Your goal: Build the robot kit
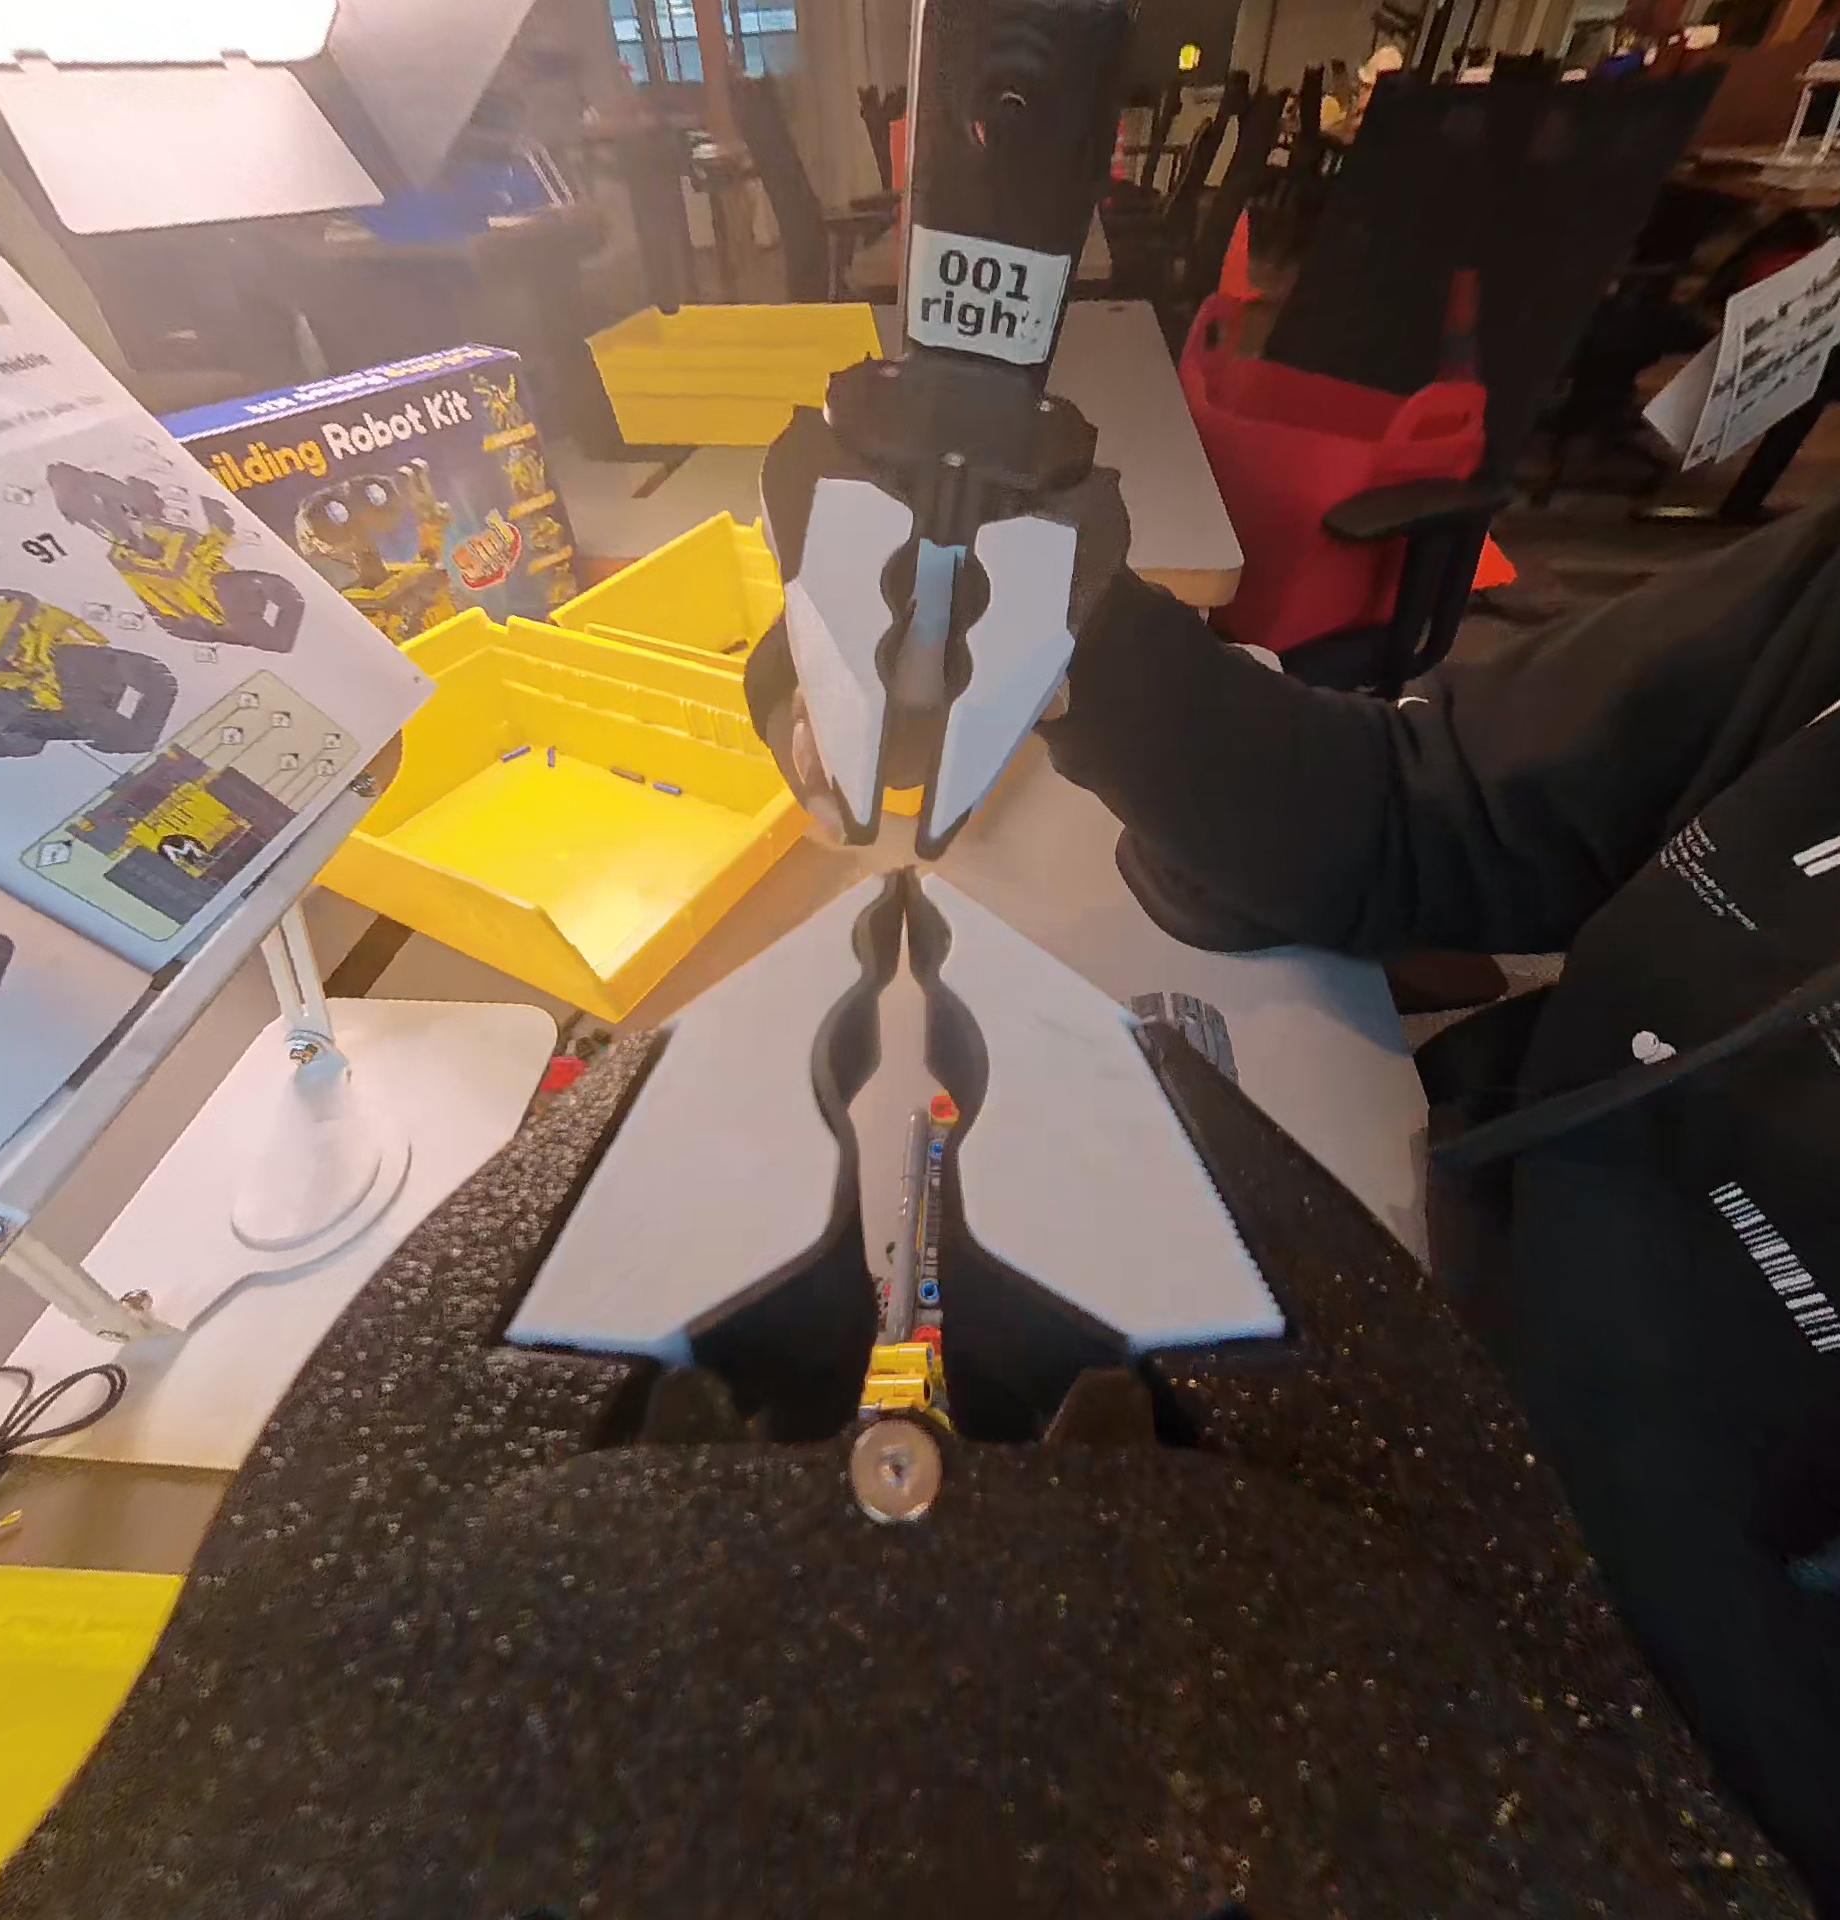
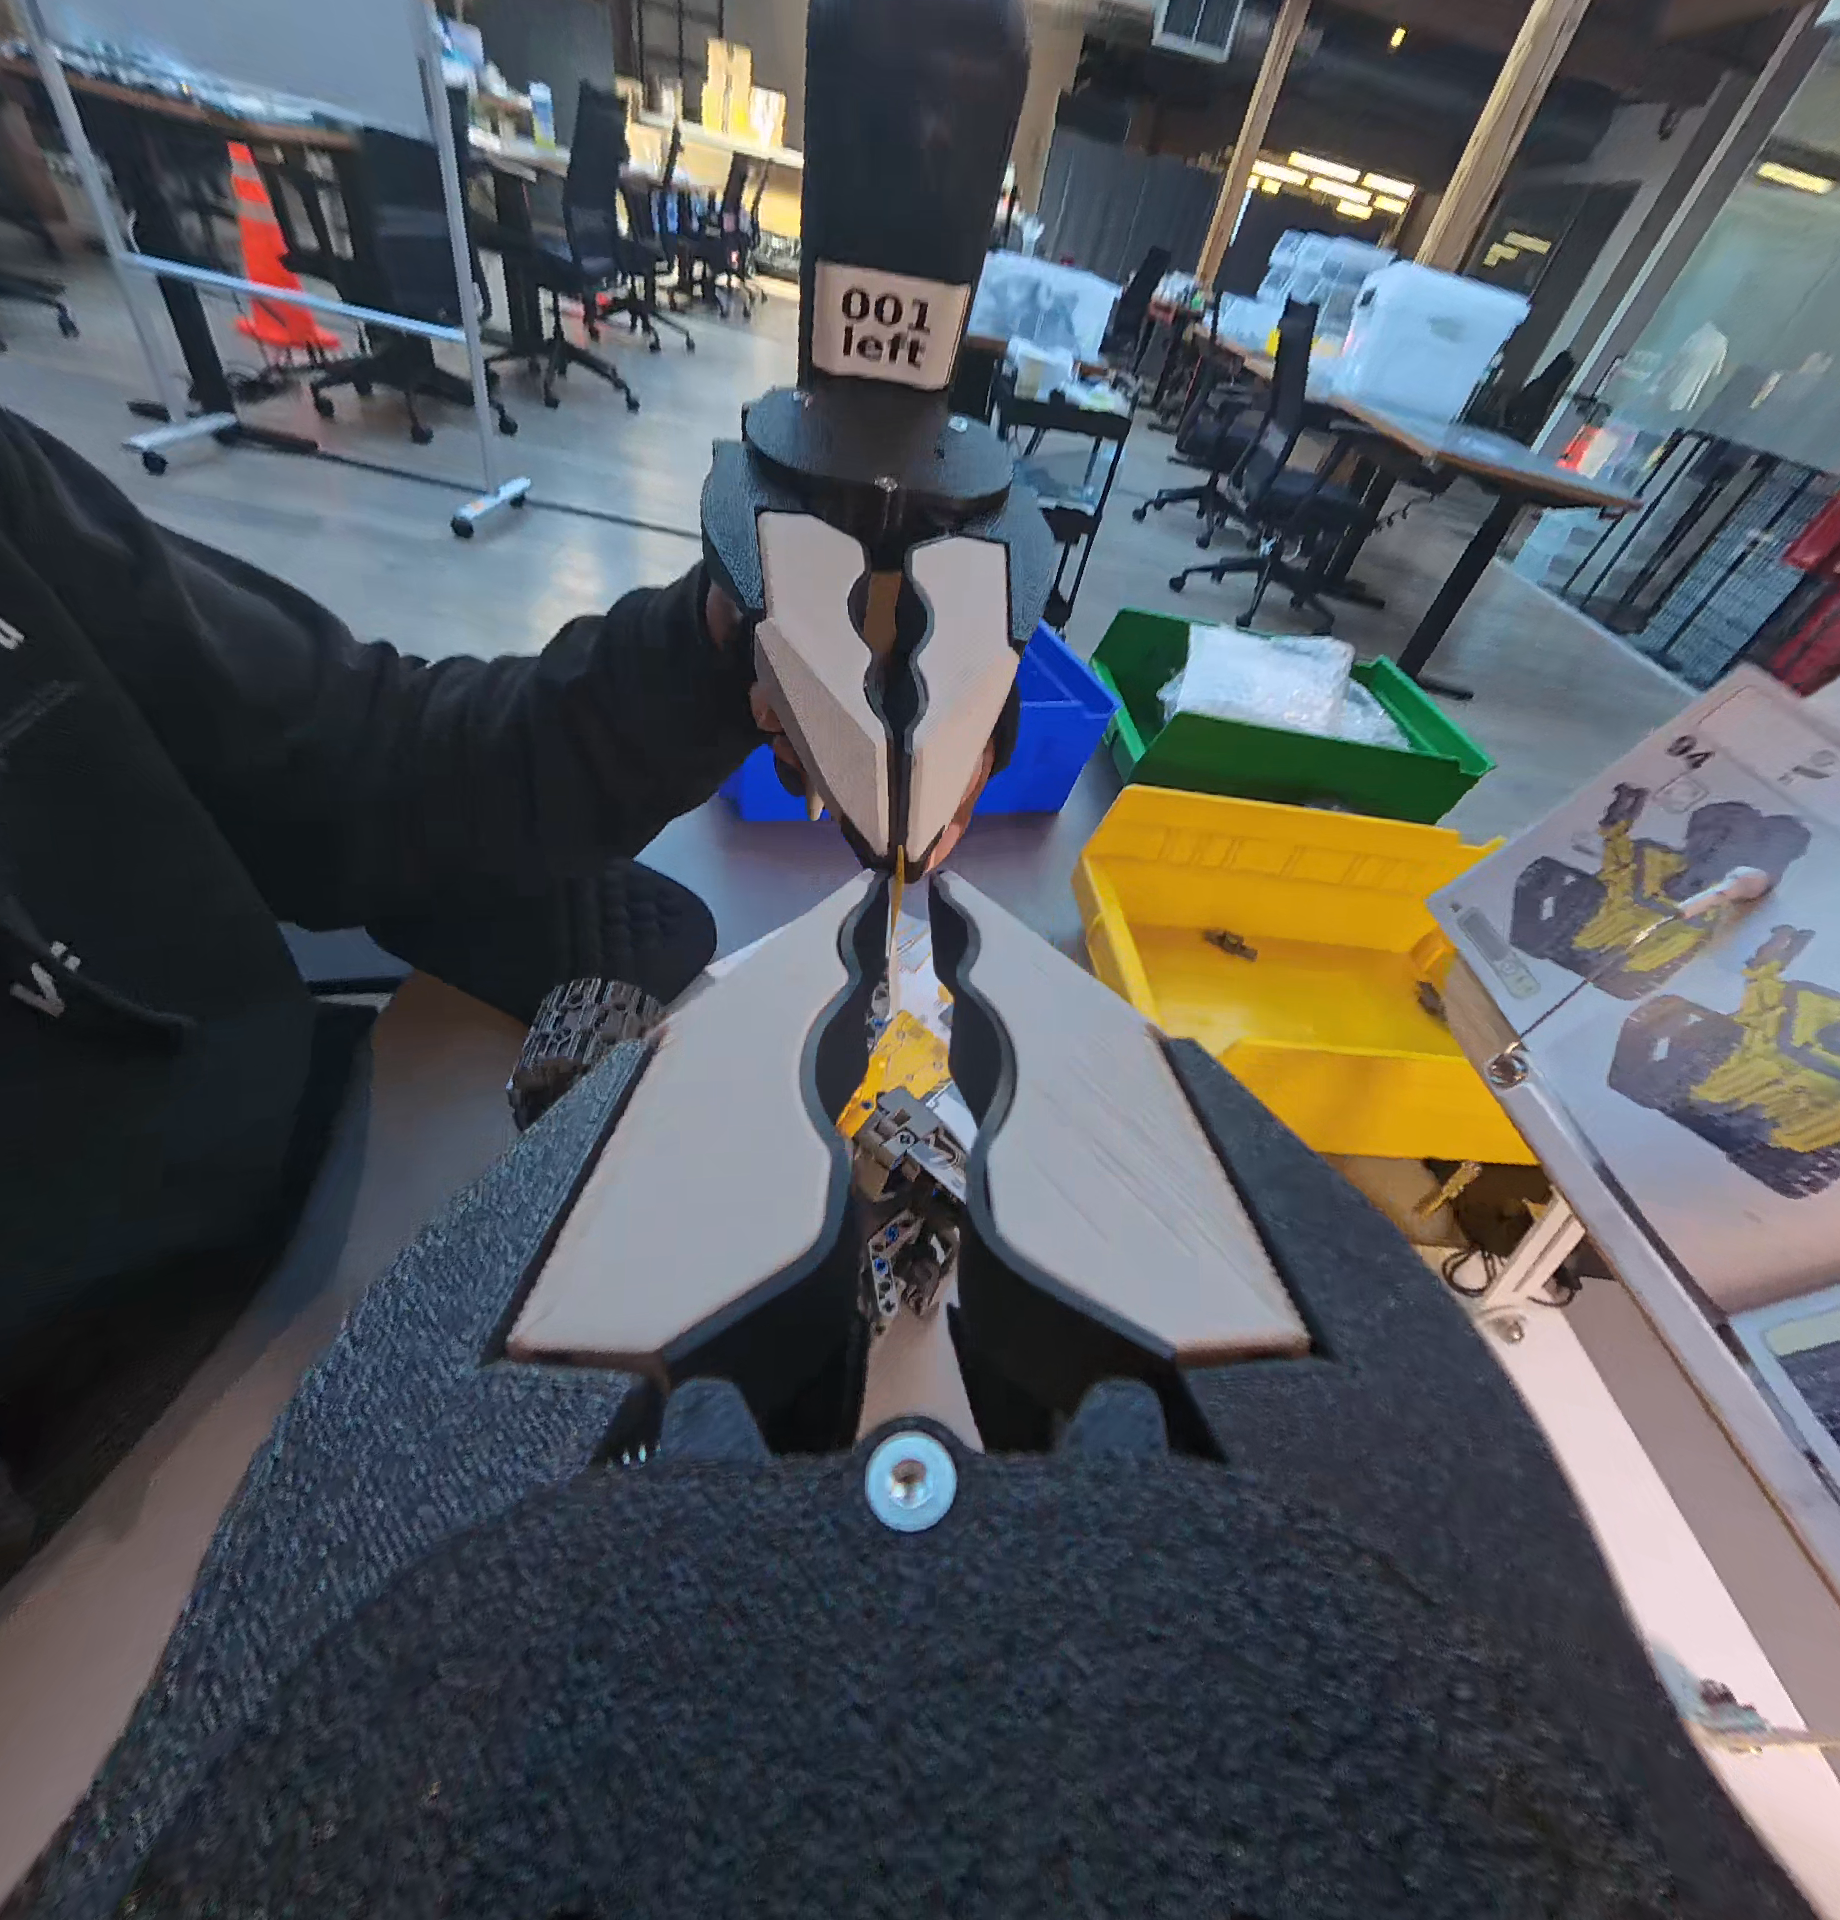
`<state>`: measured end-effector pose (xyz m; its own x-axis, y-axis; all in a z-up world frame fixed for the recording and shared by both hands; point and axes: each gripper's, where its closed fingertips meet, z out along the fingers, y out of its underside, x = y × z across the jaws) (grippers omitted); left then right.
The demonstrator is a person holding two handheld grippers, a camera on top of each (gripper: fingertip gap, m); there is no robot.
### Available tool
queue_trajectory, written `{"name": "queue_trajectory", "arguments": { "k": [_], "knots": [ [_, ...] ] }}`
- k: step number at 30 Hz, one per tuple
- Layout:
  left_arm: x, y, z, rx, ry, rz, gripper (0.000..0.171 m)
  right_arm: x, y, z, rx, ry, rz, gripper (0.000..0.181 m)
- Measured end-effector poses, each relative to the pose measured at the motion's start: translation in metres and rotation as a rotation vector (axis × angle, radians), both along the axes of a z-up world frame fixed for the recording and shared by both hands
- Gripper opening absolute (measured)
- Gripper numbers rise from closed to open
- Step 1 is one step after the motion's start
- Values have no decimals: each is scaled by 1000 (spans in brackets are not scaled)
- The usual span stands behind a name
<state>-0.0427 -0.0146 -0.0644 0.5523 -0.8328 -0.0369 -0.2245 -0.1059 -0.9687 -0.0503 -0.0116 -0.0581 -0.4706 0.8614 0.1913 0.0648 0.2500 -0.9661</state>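
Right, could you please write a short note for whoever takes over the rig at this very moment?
Left gripper: shut on a thin yellow piece, held tip to tip against the other gripper.
Right gripper: jaws narrowly apart around the free end of that piece; I cannot tell whether they touch it.
Below both: a partly built yellow and grey model on the table, with a dark track section beside it.
Nearby: a yellow bin holding a few small blue pins, and an open instruction booklet on a stand.
The yellow piece is in the air, not on the model.
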Motion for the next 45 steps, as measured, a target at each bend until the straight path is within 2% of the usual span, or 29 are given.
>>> {"name": "queue_trajectory", "arguments": {
  "k": [7,42,43,45],
  "knots": [
    [1,-2,-7,-24,25,-18,0,-1,-2,-9,-4,-41,21,0],
    [4,-3,-8,-49,7,-31,0,2,-7,-10,-62,-74,76,0],
    [3,-3,-8,-54,0,-18,1,1,-7,-9,-82,-77,74,0],
    [-4,0,-7,-48,4,23,21,1,-5,-4,-141,-81,75,0]
  ]
}}
